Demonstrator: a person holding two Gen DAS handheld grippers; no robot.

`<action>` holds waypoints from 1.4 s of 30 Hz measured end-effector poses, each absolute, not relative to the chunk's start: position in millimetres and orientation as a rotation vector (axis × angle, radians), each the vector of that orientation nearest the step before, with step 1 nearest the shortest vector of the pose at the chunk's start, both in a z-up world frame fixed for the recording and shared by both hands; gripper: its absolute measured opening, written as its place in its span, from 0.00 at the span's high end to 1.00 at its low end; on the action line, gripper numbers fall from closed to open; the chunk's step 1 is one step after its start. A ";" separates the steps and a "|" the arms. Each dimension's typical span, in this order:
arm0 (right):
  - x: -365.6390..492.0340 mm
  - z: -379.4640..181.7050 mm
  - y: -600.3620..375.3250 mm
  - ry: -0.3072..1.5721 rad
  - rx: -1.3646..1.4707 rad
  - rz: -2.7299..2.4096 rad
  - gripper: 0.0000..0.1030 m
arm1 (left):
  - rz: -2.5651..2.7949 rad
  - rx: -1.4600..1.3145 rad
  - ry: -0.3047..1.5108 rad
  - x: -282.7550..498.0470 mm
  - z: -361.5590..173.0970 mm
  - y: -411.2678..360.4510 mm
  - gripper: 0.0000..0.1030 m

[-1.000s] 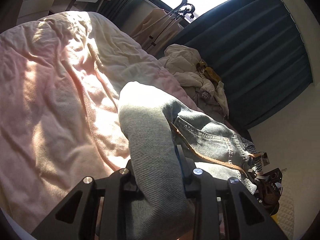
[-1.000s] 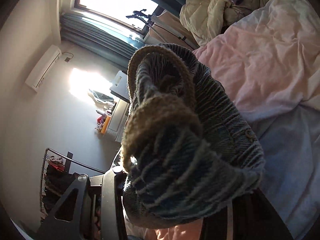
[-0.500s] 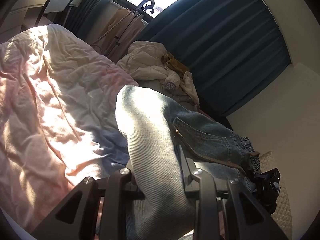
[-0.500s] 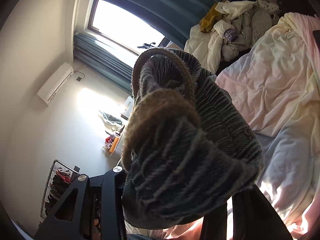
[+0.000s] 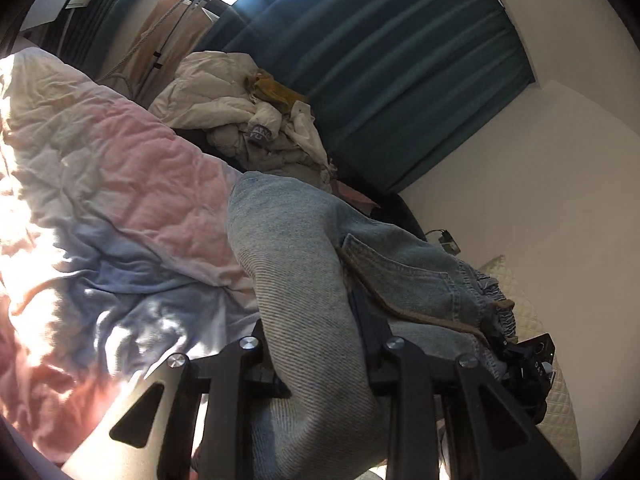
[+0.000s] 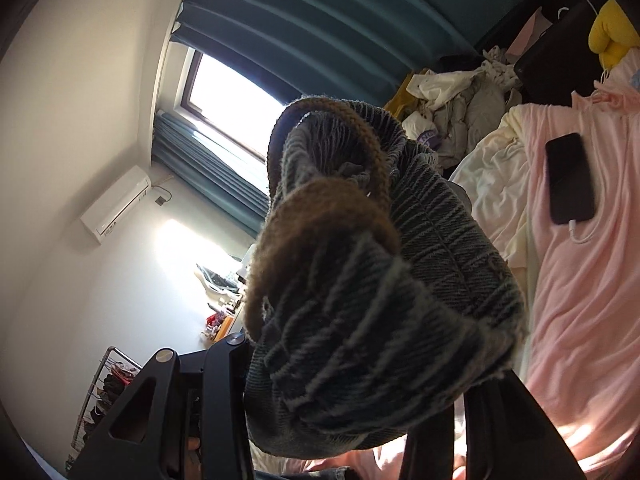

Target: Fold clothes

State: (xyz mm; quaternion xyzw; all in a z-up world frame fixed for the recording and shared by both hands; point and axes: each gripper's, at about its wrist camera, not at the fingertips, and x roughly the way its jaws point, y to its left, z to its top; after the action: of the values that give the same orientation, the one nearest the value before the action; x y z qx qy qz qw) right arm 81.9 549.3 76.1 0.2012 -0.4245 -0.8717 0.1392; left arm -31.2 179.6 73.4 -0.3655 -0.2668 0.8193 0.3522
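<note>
A pair of light blue jeans (image 5: 304, 272) hangs between both grippers above the bed. My left gripper (image 5: 316, 344) is shut on a thick fold of the denim, which bulges up between its black fingers (image 5: 372, 320) and runs off to the right past a back pocket (image 5: 404, 276). At the right edge of that view the other gripper's black body (image 5: 528, 364) holds the far end. In the right wrist view my right gripper (image 6: 352, 392) is shut on a bunched end of the jeans (image 6: 360, 280) with a brown stitched hem, which hides its fingertips.
A pink, white and blue duvet (image 5: 112, 184) covers the bed. A heap of pale clothes (image 5: 248, 112) lies by the teal curtain (image 5: 392, 64). A black phone on a white cable (image 6: 570, 178) lies on the pink sheet (image 6: 580, 300). A window (image 6: 236, 96) and an air conditioner (image 6: 116, 208) are on the far wall.
Both grippers have lifted and swung with the jeans still gripped. The bed has dropped lower in both views; the curtain, wall and the phone have come into sight.
</note>
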 end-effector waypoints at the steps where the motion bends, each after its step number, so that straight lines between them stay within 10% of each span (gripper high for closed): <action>1: 90.9 79.2 564.8 -1.231 0.573 -2.534 0.61 | 2.102 -0.947 -0.681 -31.4 72.9 192.2 0.74; 21: 196.4 35.3 741.9 -1.453 0.364 -2.860 0.61 | 1.713 -1.030 -0.366 -64.3 5.8 464.9 0.74; 42: 225.9 -89.1 731.1 -1.548 0.648 -3.032 0.58 | 1.632 -1.122 -0.177 -83.4 -79.1 484.4 0.63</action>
State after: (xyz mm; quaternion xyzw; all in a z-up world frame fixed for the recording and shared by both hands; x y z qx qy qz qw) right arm 225.9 731.1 -89.1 0.1846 -0.4408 -0.8634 -0.1615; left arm -83.4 484.4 -79.1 -0.4730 -0.0745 0.6881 0.5452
